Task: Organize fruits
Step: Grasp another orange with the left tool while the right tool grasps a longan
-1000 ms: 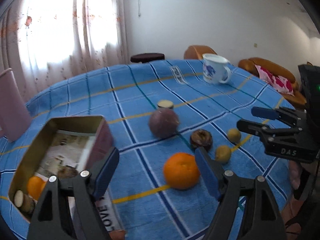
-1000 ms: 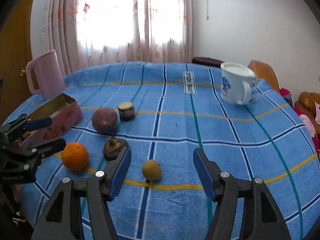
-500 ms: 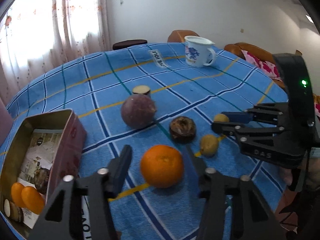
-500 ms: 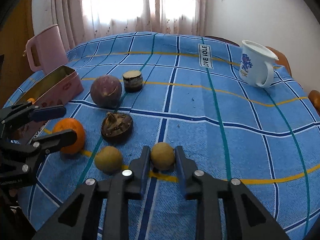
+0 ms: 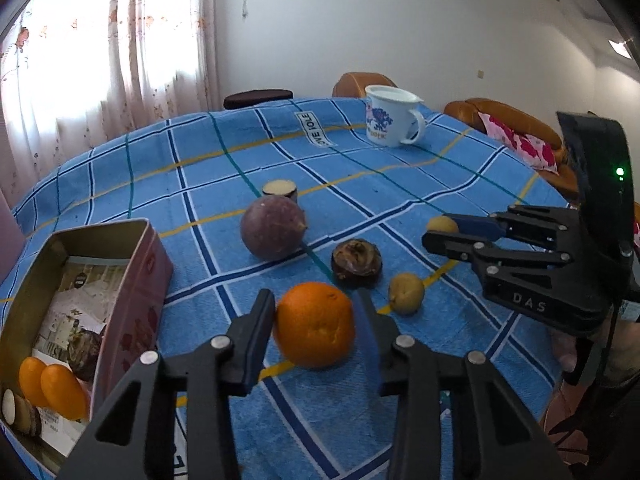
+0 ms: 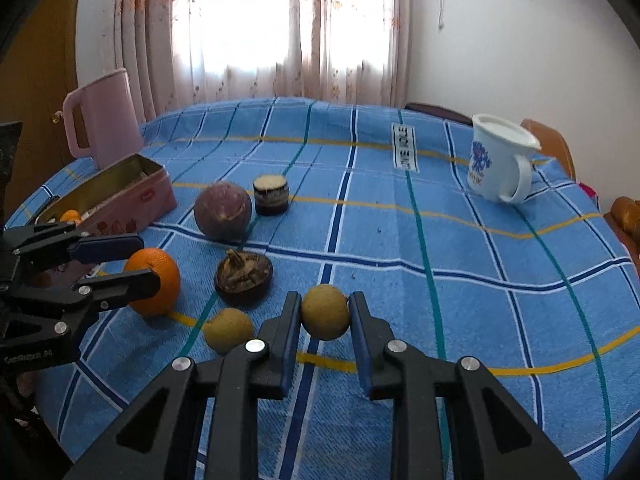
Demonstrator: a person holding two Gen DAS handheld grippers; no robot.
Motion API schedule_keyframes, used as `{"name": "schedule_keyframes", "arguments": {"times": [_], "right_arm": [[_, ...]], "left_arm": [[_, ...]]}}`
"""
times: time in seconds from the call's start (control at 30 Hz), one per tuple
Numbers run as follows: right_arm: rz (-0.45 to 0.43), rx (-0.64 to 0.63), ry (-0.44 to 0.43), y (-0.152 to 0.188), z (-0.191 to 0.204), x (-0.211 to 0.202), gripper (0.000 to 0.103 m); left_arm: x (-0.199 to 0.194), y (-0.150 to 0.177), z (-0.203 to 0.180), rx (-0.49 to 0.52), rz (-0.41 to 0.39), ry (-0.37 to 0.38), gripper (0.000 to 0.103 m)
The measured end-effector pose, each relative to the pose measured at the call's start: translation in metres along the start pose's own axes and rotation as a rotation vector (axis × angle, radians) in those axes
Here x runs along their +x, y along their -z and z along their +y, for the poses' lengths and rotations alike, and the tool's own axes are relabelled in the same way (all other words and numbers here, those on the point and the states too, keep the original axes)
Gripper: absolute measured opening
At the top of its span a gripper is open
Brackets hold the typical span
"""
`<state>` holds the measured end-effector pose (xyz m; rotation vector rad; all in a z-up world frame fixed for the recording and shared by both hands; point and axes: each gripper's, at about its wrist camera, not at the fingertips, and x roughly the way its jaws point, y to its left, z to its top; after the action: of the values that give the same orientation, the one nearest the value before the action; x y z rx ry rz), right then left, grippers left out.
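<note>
Grippers level: left [image 5: 316, 322] clamps orange [image 5: 315, 325], right [image 6: 325, 312] longan [image 6: 324, 311].

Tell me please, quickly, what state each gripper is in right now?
Left gripper: closed on the orange.
Right gripper: closed on a small yellow-brown fruit.

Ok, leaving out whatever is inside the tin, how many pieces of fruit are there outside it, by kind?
Orange: 1, clamped in the left gripper
Small tan round fruit: 2, one clamped in the right gripper
Large purple round fruit: 1
Dark brown fruit with a shrivelled top: 1
Dark cut piece with a pale top: 1
Total: 6
</note>
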<state>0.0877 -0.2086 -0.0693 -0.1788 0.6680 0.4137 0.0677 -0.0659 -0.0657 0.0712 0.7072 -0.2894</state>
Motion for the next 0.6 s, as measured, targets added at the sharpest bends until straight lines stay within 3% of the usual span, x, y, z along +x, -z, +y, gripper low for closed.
{"name": "schedule_keyframes", "arguments": {"times": [0.6], "right_arm": [[-0.155, -0.019, 0.012, 0.004, 0.005, -0.027, 0.026]], "left_arm": [[-0.02, 0.006, 0.004, -0.011, -0.102, -0.039, 0.041]]}}
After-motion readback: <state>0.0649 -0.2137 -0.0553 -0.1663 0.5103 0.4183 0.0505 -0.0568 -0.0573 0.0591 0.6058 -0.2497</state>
